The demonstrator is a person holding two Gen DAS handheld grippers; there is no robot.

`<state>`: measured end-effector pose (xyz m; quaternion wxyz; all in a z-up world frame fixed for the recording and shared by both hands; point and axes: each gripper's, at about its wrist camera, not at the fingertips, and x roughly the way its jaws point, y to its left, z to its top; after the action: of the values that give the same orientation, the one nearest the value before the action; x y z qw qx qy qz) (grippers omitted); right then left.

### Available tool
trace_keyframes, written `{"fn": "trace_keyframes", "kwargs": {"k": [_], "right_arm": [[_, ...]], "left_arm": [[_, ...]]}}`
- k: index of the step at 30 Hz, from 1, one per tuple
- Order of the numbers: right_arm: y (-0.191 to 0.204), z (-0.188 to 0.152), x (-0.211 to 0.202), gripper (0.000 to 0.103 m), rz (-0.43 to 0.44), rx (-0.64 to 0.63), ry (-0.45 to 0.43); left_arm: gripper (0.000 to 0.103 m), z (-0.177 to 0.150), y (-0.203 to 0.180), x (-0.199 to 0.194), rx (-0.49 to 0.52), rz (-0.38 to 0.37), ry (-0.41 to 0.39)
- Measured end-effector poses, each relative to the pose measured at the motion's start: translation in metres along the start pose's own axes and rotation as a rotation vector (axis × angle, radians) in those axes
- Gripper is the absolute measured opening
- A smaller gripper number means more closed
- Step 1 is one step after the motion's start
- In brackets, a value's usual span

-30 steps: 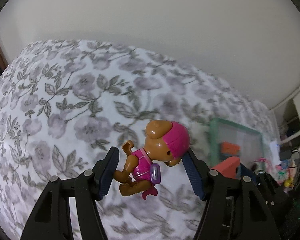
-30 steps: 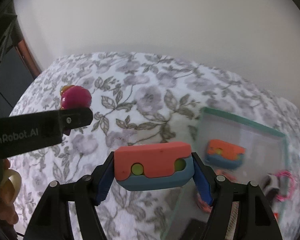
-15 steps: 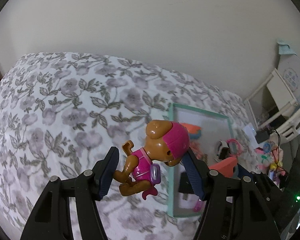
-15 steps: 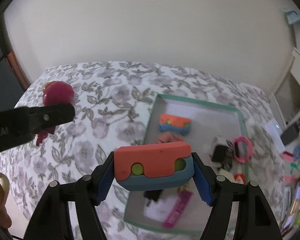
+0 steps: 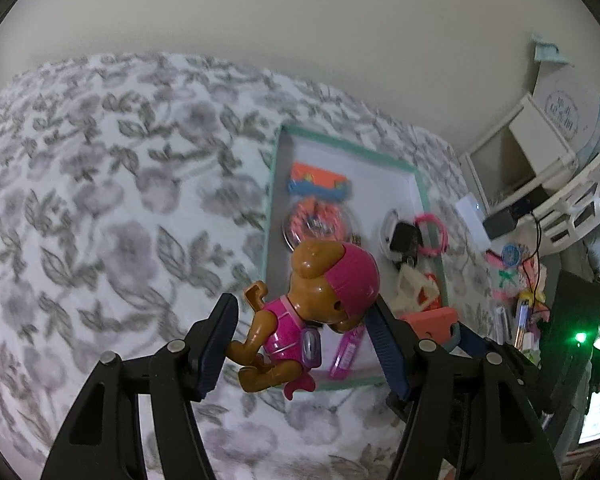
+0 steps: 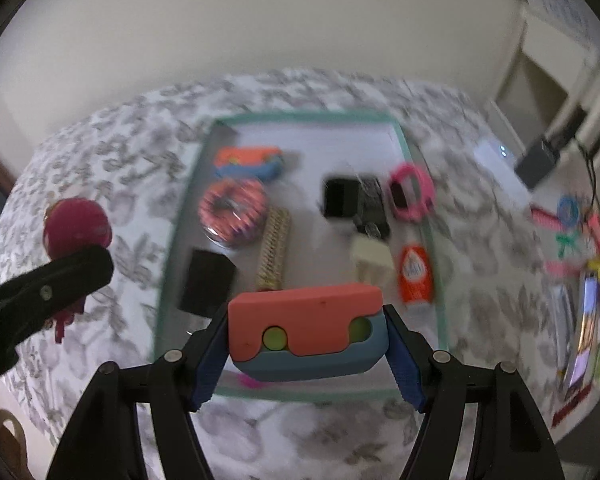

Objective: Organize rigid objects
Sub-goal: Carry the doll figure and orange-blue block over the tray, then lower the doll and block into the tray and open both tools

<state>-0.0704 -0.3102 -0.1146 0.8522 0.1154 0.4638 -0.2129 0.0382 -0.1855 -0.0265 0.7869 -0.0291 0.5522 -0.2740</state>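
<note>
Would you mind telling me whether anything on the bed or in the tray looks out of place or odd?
Nothing looks spilled or broken. The one oddity is the toy dog in the left tool: it hangs tilted, head against one pad and rear against the other. The orange-and-blue block sits squarely in the right tool.

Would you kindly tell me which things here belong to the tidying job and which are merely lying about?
Part of the job:
- dog figure, held in the left gripper
- coral-and-blue block, held in the right gripper
- green-rimmed tray with toys in it

Lying about:
- white shelf
- clutter beside the bed
- floral bedspread
</note>
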Motion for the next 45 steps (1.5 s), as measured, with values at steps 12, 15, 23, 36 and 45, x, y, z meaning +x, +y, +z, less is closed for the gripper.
{"fn": "trace_keyframes", "kwargs": {"k": [12,15,23,36,45], "right_arm": [[-0.018,-0.014,0.035,0.074,-0.015,0.029,0.11],[-0.018,-0.017,0.038,0.074,-0.028,0.023,0.126],[-0.017,-0.022,0.049,0.074,-0.027,0.013,0.165],[-0.016,-0.024,0.056,0.074,-0.042,0.0,0.171],[-0.016,-0.021,0.037,0.077,-0.047,0.022,0.123]], "left_arm": [[0.067,-0.021,-0.009,0.057,0.015,-0.028,0.162],[0.067,-0.025,-0.009,0.065,0.009,-0.032,0.184],[0.067,-0.027,-0.012,0.077,0.001,-0.047,0.212],[0.067,-0.022,-0.012,0.056,0.024,-0.012,0.173],[0.073,-0.016,0.016,0.037,0.006,0.143,0.101]]}}
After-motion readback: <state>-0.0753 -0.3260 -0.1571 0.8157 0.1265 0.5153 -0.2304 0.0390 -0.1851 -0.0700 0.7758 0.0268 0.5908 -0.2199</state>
